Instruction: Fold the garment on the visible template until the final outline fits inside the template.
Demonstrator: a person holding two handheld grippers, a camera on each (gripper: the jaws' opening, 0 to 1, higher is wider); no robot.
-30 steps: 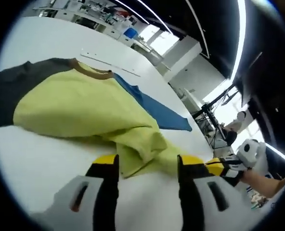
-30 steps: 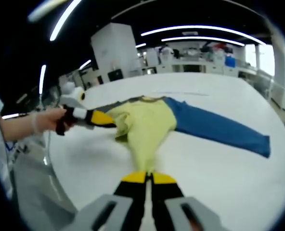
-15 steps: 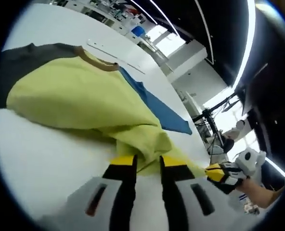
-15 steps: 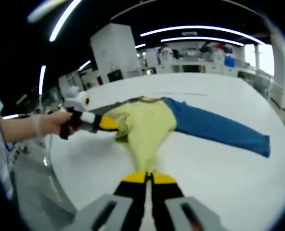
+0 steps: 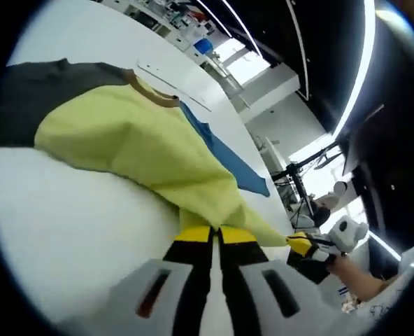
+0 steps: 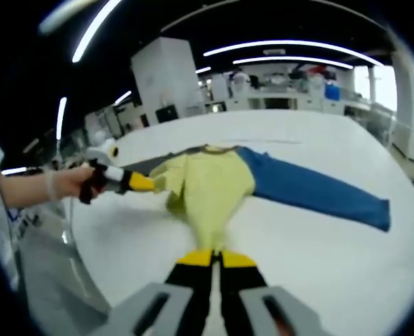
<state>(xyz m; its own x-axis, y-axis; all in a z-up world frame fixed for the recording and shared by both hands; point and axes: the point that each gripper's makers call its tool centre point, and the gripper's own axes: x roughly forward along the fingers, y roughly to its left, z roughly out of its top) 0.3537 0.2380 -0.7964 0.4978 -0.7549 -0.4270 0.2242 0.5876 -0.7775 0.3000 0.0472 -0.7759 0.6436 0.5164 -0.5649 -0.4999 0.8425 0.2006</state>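
A long-sleeved shirt lies on the white table [image 6: 319, 259]: yellow-green body [image 5: 130, 136] [image 6: 208, 183], tan collar [image 5: 151, 94], grey sleeve [image 5: 32, 91] and blue sleeve [image 5: 228, 157] [image 6: 319, 190]. My left gripper [image 5: 215, 234] is shut on a bunched edge of the yellow body. In the right gripper view it enters from the left [image 6: 151, 184], held by a gloved hand [image 6: 67, 183]. My right gripper [image 6: 216, 257] is shut on the yellow hem nearest to me, and its yellow tip [image 5: 296, 242] shows at the right of the left gripper view. The cloth stretches between both grippers.
A thin pale strip [image 5: 172, 82] [image 6: 263, 141] lies on the table beyond the collar. The table edge [image 6: 88, 266] runs close on the left of the right gripper view. Workbenches and shelves [image 6: 291, 87] stand far behind.
My left gripper went from open around the yellow edge to shut on it and now pulls that edge up and sideways. My right gripper stayed shut on the hem.
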